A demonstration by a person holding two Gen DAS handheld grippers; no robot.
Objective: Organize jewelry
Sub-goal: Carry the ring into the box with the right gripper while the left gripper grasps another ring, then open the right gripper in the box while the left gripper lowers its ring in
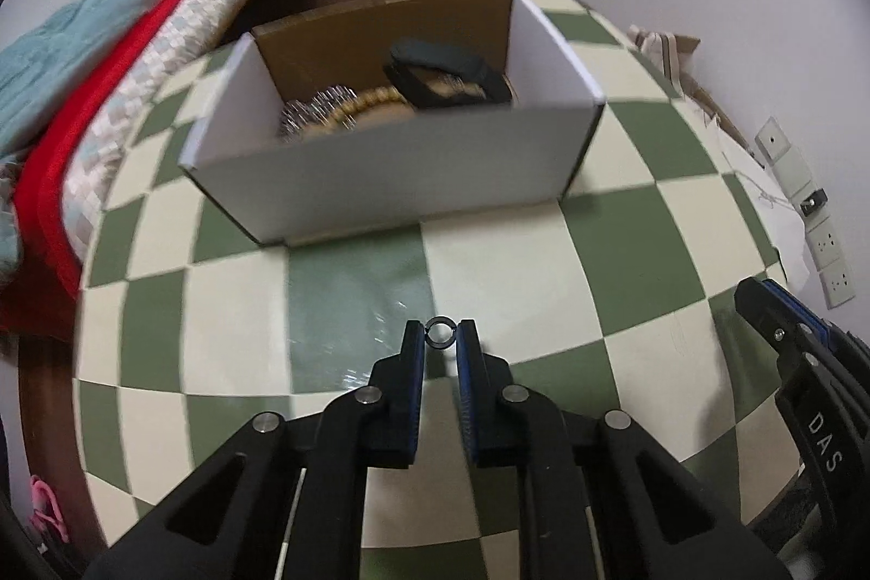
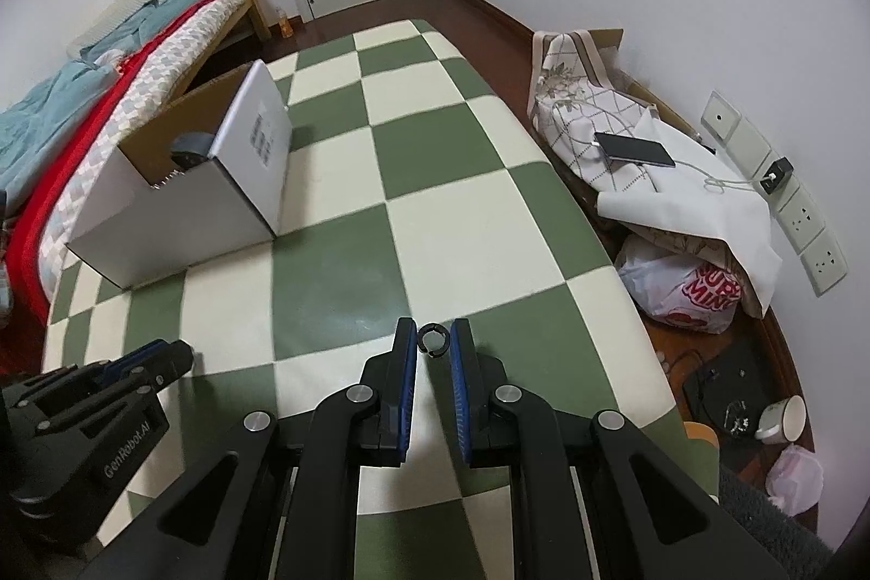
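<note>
Rings sit pinched in both my grippers: a small dark ring (image 1: 439,333) between the tips of my left gripper (image 1: 439,335), and a split ring (image 2: 433,339) in my right gripper (image 2: 433,341). Both jaws are narrow, squeezing tight. The white box (image 1: 380,183) waits ahead of my left jaws on the checked bench (image 1: 625,226). Next I think I carry each ring over its rim and let go gently.
</note>
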